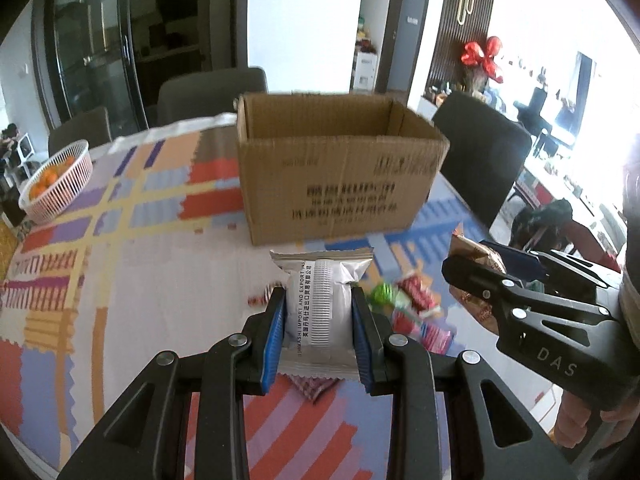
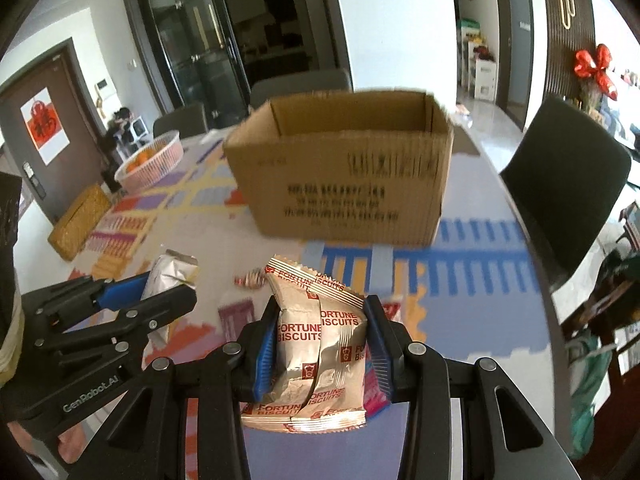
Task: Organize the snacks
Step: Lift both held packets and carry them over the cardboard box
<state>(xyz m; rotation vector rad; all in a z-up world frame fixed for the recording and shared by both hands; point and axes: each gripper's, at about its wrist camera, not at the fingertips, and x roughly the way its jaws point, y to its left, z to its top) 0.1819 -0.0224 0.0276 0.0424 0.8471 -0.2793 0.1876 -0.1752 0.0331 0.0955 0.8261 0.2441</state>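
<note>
My left gripper [image 1: 319, 298] is shut on a silver-white snack packet [image 1: 320, 308] and holds it above the table, in front of the open cardboard box [image 1: 340, 184]. My right gripper [image 2: 322, 312] is shut on a gold Fortune Biscuits packet [image 2: 320, 344], also short of the box [image 2: 340, 184]. Each gripper shows in the other's view: the right one [image 1: 472, 256] with its packet at the right, the left one [image 2: 168, 280] with its packet at the left. Loose red and green snacks [image 1: 412, 304] lie on the patterned tablecloth [image 1: 120, 240] between them.
A pink basket of oranges [image 1: 56, 184] stands at the table's far left, also in the right wrist view [image 2: 152, 160]. A woven yellow box [image 2: 80, 220] lies near it. Dark chairs [image 1: 484, 160] surround the table. A small wrapped candy [image 2: 250, 278] lies on the cloth.
</note>
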